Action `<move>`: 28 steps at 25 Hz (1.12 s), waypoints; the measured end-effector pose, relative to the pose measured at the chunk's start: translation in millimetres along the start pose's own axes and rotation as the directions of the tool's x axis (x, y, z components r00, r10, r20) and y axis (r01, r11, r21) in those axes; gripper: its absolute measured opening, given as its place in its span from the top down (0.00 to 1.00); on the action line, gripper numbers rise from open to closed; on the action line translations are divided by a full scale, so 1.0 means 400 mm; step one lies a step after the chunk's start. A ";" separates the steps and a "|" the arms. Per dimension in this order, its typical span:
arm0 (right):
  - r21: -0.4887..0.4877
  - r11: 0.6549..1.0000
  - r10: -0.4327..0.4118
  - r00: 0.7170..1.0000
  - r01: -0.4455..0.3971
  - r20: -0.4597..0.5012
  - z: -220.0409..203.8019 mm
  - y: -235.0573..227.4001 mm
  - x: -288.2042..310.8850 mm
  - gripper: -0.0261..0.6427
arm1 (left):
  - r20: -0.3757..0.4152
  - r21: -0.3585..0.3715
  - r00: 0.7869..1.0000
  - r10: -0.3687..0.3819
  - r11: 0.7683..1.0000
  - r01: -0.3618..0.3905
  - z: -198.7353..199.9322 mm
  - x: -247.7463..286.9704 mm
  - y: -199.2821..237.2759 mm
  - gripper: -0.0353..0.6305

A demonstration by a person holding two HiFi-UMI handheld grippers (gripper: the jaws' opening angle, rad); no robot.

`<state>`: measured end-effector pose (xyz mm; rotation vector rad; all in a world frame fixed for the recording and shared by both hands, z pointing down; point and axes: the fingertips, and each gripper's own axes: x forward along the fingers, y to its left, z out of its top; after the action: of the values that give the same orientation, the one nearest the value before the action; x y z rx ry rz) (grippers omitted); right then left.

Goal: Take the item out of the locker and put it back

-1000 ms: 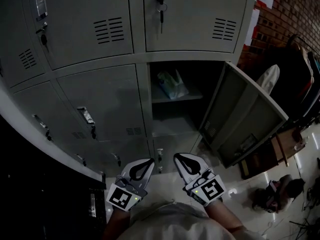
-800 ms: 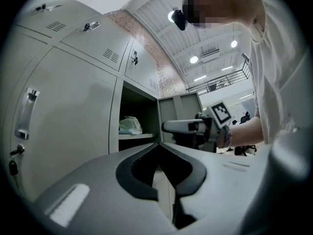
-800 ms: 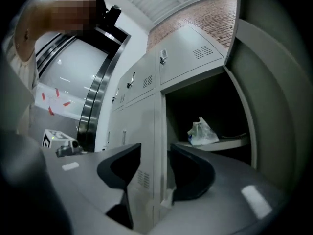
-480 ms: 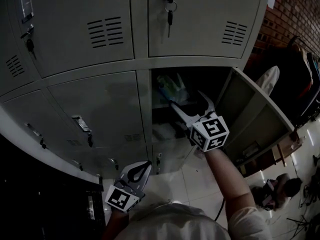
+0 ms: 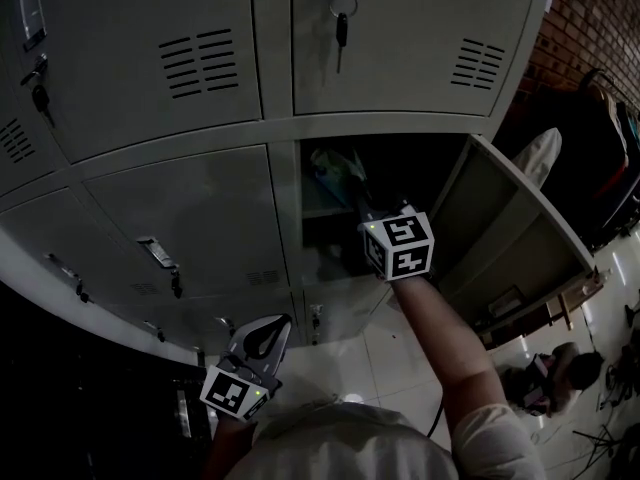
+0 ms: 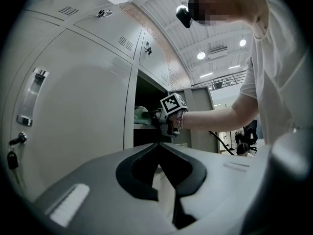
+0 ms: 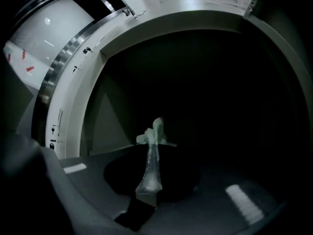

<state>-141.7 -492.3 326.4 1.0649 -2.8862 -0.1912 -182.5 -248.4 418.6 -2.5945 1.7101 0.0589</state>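
Observation:
A pale green plastic packet (image 5: 333, 172) lies on the upper shelf inside the open locker compartment (image 5: 400, 163). My right gripper (image 5: 352, 190) reaches level into that compartment. Its jaws have just been closing and now pinch a thin flap of the packet (image 7: 155, 131), seen end-on between the dark pads of the right gripper (image 7: 152, 152). The left gripper view shows the right gripper (image 6: 149, 118) at the packet (image 6: 141, 112) from the side. My left gripper (image 5: 272, 326) hangs low near my body, jaws shut and empty, also seen in its own view as left gripper (image 6: 157, 145).
The compartment's door (image 5: 500, 230) swings out to the right. Grey closed locker doors (image 5: 190, 218) fill the left, and a key (image 5: 340, 23) hangs in the door above. Below the shelf is a lower space (image 5: 325, 243). Clutter lies on the tiled floor (image 5: 545, 383) at right.
My right gripper rose from beside my body into the locker, stood wide open half a second ago, and has since closed on the packet. The left gripper drifted slightly down and left.

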 end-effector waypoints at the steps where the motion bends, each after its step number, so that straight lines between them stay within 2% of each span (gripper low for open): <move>1: -0.016 1.000 -0.004 1.000 0.004 0.009 0.002 -0.001 -0.005 0.92 | 0.003 0.004 1.000 0.004 1.000 -0.004 0.002 0.002 0.005 0.94; 7: -0.038 0.998 -0.049 0.989 0.055 0.137 0.048 -0.004 -0.086 0.94 | 0.004 0.019 1.000 -0.004 1.000 0.003 0.006 0.015 0.009 0.94; 12: -0.068 0.997 -0.021 0.973 0.038 0.229 0.033 0.082 -0.241 0.94 | 0.041 0.023 0.999 0.005 1.000 -0.006 0.024 0.030 0.007 0.94; 19: 0.013 1.000 0.004 0.979 -0.007 0.206 -0.082 0.222 -0.412 0.94 | 0.060 0.066 0.998 -0.017 0.998 0.013 0.042 0.051 -0.018 0.94; 28: 0.036 0.999 -0.022 0.989 0.017 0.145 -0.129 0.291 -0.498 0.94 | 0.097 0.038 0.995 -0.034 0.999 0.031 0.059 0.002 -0.050 0.94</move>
<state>-60.3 -280.1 390.9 1.1312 -3.0192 -0.2298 -164.1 -240.2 395.3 -2.5475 1.6216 0.1491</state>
